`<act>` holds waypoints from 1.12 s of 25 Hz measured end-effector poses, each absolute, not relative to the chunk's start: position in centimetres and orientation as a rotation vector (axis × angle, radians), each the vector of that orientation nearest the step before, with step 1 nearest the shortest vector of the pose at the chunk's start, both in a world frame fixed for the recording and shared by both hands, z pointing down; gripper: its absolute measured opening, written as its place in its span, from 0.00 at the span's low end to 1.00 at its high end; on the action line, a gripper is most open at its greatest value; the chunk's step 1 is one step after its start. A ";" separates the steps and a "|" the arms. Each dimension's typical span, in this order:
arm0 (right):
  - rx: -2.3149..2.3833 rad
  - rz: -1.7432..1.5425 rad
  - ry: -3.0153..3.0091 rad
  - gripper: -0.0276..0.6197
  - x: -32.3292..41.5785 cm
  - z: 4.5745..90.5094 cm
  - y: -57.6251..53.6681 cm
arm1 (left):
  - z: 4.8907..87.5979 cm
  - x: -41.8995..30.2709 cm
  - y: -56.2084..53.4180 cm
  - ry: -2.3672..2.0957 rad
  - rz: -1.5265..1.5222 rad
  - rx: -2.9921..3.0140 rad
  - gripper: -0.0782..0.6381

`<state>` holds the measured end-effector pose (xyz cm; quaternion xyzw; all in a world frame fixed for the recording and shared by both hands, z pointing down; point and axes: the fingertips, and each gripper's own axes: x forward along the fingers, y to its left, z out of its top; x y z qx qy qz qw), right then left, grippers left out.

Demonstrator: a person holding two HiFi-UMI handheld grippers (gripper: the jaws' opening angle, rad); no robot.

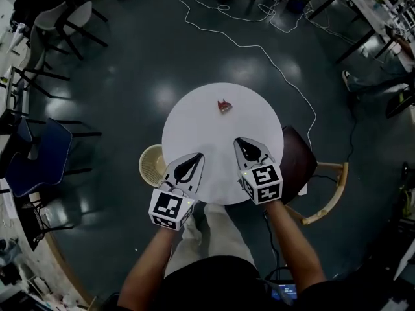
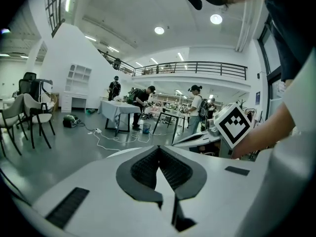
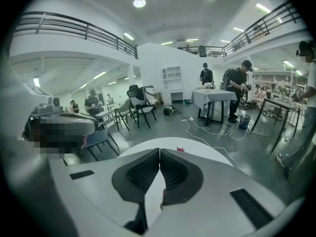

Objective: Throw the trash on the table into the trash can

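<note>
A small red crumpled piece of trash (image 1: pixel 224 106) lies on the far part of the round white table (image 1: pixel 201 118); in the right gripper view it shows as a pink speck (image 3: pixel 180 149) beyond the jaws. A cream wicker trash can (image 1: pixel 150 165) stands on the floor at the table's left, partly under its edge. My left gripper (image 1: pixel 198 155) hovers over the table's near left part, shut and empty (image 2: pixel 159 147). Beside it, over the near right part, my right gripper (image 1: pixel 242 140) is also shut with nothing in it (image 3: pixel 159 150). Both are well short of the trash.
A brown chair (image 1: pixel 299 164) with a wooden frame stands at the table's right. A white cable (image 1: pixel 272 57) runs over the dark floor behind the table. Chairs (image 1: pixel 39 154) and desks line the left edge. People stand at tables (image 3: pixel 217 97) in the distance.
</note>
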<state>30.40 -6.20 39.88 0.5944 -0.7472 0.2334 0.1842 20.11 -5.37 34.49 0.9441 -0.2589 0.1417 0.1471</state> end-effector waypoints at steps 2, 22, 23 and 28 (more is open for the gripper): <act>1.662 0.657 -2.099 0.07 30.9 40.8 -7.5 | 35.3 20.8 -6.5 -0.748 0.411 2.711 0.13; 1.533 0.658 -2.062 0.18 33.1 49.9 -17.2 | 43.3 22.4 -13.7 -0.824 0.464 2.607 0.13; 1.524 0.656 -2.057 0.19 33.1 50.4 -17.6 | 43.7 22.4 -13.9 -0.829 0.467 2.601 0.13; 1.496 0.643 -2.023 0.33 33.4 52.7 -19.9 | 45.3 22.7 -15.3 -0.836 0.480 2.583 0.13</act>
